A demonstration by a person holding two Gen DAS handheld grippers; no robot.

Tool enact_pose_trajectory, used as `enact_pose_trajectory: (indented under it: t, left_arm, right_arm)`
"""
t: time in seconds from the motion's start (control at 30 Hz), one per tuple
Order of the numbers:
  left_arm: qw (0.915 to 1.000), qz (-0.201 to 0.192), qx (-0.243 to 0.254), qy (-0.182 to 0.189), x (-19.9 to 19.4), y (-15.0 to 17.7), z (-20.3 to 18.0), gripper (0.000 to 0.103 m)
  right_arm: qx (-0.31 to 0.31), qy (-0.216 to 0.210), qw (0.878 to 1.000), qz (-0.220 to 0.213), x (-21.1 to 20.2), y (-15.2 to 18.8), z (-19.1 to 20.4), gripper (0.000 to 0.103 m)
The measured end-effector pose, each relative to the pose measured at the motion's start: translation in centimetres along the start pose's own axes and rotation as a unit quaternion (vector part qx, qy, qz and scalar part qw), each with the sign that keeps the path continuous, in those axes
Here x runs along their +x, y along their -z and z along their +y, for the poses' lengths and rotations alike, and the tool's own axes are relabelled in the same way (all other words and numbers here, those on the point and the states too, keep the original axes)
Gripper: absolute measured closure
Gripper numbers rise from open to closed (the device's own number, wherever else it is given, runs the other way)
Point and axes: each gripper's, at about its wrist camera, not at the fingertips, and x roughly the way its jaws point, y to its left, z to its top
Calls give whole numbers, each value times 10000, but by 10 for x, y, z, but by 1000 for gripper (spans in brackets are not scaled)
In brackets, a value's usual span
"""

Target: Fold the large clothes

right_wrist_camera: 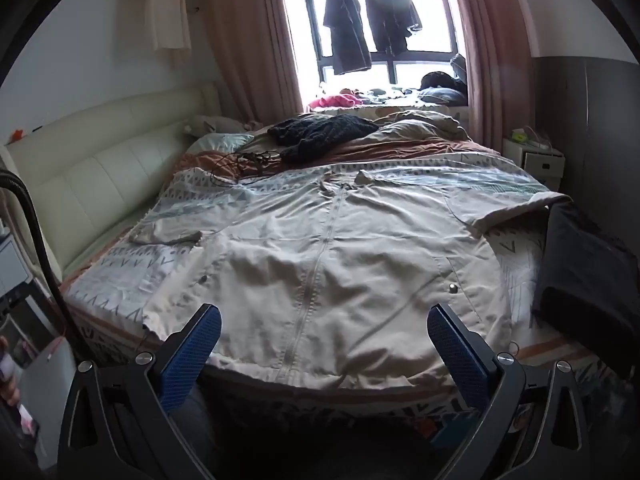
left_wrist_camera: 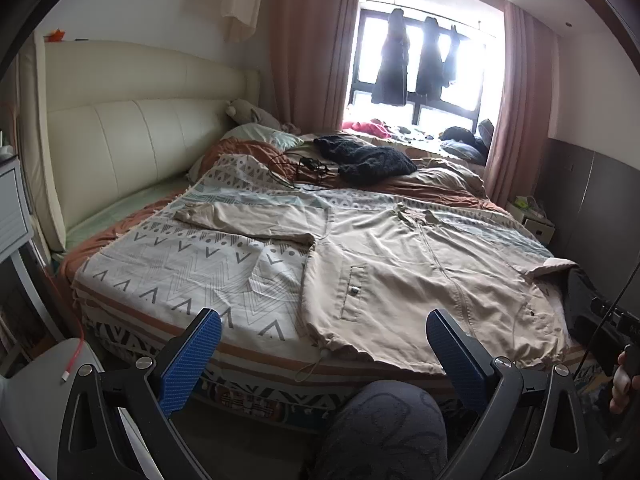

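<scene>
Both grippers, left (left_wrist_camera: 323, 322) and right (right_wrist_camera: 324, 318), are hovering tilted down short of the bed's (left_wrist_camera: 248, 354) near edge, jaws spread wide and holding nothing. The beige jacket (right_wrist_camera: 320, 256) is lying zipped and flat on the patterned blanket (left_wrist_camera: 180, 268), its far sleeve partly hanging off the side. A knee (left_wrist_camera: 384, 428) is sitting below the left gripper, and a black knit (left_wrist_camera: 366, 156) and cables (left_wrist_camera: 298, 168) are lying further back.
</scene>
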Motion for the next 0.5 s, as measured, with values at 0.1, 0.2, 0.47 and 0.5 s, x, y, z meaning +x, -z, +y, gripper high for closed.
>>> enact_pose_trajectory:
  t: [0.1,0.2,0.47,0.5]
  left_arm:
    - [10000,-45,14,12,-3,0,-2,0]
    - [9999,-106,99,27,-8,0,-4,0]
    - [9996,-188,74,205,-17,-1,-6,0]
    - [9995,-209,81,206,-18,0,-6,0]
  right_arm:
    - [-2,-12,10000,-7,0,0,-1,0]
    - [-3,8,10000,-49,-7,-1,0,0]
    - [3,69,10000,-52,-30,-5,5,0]
    - [-36,84,9999,-76,-34,-7,6,0]
